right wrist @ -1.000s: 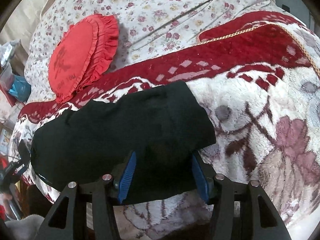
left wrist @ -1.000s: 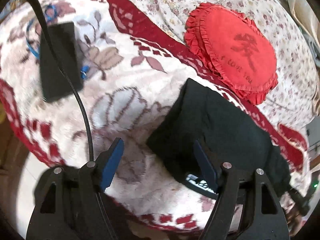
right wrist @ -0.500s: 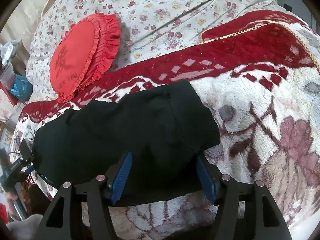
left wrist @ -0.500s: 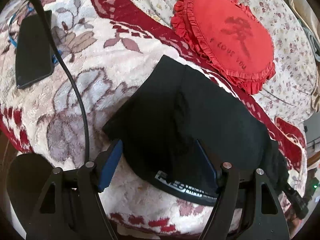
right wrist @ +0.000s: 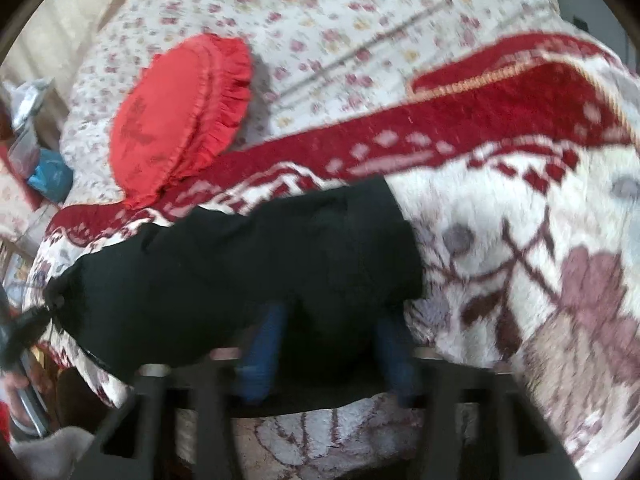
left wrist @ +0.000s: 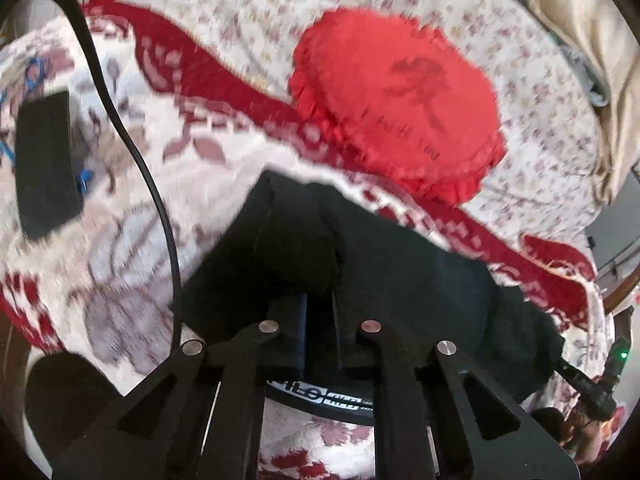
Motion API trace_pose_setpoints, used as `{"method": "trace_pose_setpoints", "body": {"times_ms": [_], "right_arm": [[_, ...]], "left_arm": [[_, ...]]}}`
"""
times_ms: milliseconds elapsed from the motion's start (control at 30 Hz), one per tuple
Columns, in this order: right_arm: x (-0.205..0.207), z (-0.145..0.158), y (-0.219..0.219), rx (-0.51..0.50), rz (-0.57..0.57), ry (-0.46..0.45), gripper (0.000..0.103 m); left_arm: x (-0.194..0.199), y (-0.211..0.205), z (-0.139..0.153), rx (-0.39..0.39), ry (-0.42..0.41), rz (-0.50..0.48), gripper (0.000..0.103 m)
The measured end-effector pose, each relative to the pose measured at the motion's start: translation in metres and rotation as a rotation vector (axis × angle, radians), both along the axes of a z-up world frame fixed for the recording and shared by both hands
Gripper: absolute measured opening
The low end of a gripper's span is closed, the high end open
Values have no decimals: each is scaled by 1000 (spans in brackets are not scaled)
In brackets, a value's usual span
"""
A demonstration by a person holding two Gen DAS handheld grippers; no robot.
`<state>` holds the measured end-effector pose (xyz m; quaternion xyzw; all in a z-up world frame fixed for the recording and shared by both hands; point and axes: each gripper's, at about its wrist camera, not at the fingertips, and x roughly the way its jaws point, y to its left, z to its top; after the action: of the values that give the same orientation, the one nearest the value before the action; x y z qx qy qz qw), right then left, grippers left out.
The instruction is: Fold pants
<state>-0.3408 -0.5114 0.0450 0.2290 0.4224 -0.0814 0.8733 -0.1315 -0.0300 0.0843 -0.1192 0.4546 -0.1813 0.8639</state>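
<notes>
A: On the bed, over the red-and-white blanket (left wrist: 132,240), the black pants (left wrist: 400,288) lie already doubled into a thick bundle, near the red ruffled cushion (left wrist: 400,112). What changed?

B: Both grippers have just been closing. Half a second ago the left gripper (left wrist: 320,332) stood wide over the near edge; now its jaws are pinched nearly together on a ridge of black cloth by the waistband.

A: And the right gripper (right wrist: 328,344)?

B: Its jaws have drawn in too, with the near hem of the pants (right wrist: 240,272) between them. That view is blurred, so I can't tell whether the pads are pressing yet.

A: So what does it mean?

B: I'd judge the grasp for another fold is being taken: both near corners gripped, ready to lift and carry over. The black phone (left wrist: 44,164) lies well clear.
</notes>
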Motion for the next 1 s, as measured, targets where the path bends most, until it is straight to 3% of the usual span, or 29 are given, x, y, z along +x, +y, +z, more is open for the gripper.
{"method": "trace_pose_setpoints", "body": {"times_ms": [67,167,333,400,433,500,567,633,700,767,833,933,1000], "right_arm": [[-1,8,5,0,28,-23,16],[-4,17,20,-34,74,-20,14],[-10,8,25,-41,105,23,14],[-6,-9,13,-75,34,125,19],[-6,-14,6,-54,10,152,31],[-13,-12,-5,9,-29,123,34],[-20,0,-8,-27,-58,93,36],[-21,11,-7,-73,-61,75,36],[-19,22,-2,-109,-61,43,37],[-10,27,0,-116,-52,22,49],[11,21,0,-136,-46,39,51],[40,7,-3,-135,-21,60,51],[54,-2,-4,-162,11,71,33]], "left_arm": [[-4,6,12,5,-34,-14,8],[-6,22,12,-1,-23,-6,8],[2,45,-26,26,80,48,8],[4,41,-40,57,94,46,8],[3,36,-44,70,92,35,8],[-1,32,-41,89,75,32,9],[-3,35,-34,81,71,30,12],[-5,40,-27,74,70,39,19],[-10,42,-14,115,31,58,23],[-15,42,-2,173,-31,77,28],[-16,40,5,175,-57,74,47],[-14,31,12,155,-74,58,50],[-10,20,14,154,-78,40,50]]}}
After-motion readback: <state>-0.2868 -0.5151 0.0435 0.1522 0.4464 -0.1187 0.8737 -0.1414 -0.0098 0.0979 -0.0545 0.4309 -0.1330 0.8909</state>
